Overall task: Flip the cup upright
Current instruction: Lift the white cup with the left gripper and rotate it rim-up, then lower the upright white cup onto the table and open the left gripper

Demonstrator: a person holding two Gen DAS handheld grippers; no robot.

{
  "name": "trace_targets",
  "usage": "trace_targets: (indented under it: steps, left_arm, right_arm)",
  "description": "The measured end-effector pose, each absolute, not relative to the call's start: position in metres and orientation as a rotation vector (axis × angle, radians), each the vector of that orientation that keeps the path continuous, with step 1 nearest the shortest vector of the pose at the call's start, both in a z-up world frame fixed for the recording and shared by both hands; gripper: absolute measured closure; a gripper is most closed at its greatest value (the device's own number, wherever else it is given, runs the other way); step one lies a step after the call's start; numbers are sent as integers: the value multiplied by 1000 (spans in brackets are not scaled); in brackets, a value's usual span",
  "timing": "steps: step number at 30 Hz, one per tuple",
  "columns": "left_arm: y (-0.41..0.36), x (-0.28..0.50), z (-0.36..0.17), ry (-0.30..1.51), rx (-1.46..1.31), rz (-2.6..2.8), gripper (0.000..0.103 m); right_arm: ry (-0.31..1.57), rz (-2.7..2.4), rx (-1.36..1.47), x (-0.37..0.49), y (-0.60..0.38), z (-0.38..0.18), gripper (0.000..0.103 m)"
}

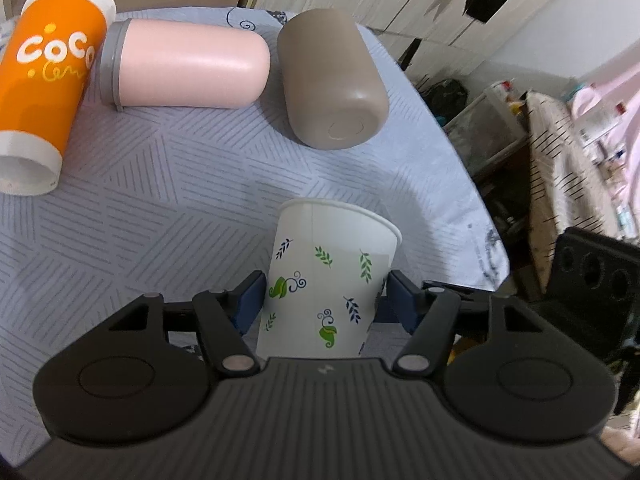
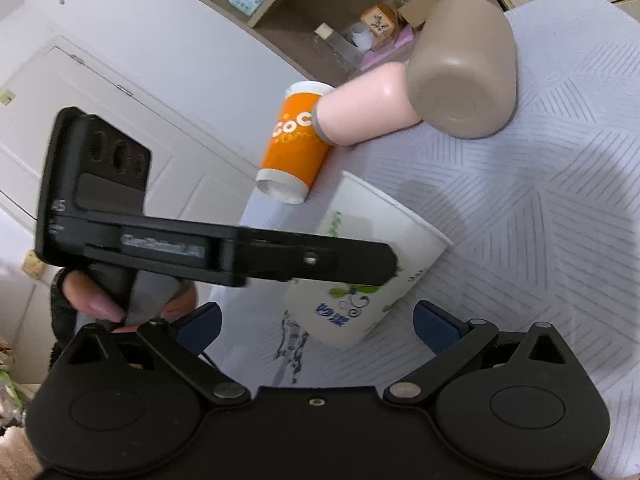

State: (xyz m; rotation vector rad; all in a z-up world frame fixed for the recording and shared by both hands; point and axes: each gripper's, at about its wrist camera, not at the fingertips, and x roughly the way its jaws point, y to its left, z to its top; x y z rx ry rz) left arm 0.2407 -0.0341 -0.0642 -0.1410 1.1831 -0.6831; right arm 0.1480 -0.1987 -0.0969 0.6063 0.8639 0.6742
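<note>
Left wrist view | left gripper [image 1: 324, 292] clenched on leaf-print paper cup [image 1: 332, 280], rim up, above grey tablecloth [image 1: 160, 200] | right gripper [image 2: 316, 320] spread, empty | lower level, base flat, before letting go.

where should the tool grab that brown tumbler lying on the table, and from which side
Grip the brown tumbler across the middle of its smooth round body, coming down from above with the fingers on its two long sides. It lies on its side, its flat base facing the tools; the pink tumbler crowds one side.
</note>
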Motion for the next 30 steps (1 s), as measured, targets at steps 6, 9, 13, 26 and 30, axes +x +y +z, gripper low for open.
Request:
trace_targets:
  steps: [6, 9, 13, 26, 30]
  left_arm:
    - [-23, 233, -61, 1120, -211, -747, 38]
    - [-14, 227, -60, 1074, -229, -771, 38]
    - [-4, 220, -62, 1016, -258, -818, 38]
    - [15, 186, -52, 809, -128, -881, 36]
    - [15, 175, -56, 772, -70, -863, 37]
  right_arm:
    - [841, 596, 562, 150, -194, -91, 0]
    - [818, 573, 560, 148, -197, -91, 9]
    - [783, 601, 568, 141, -200, -88, 21]
    - [637, 580, 278, 120, -166, -68, 31]
    - [598, 521, 115, 112, -148, -69, 32]
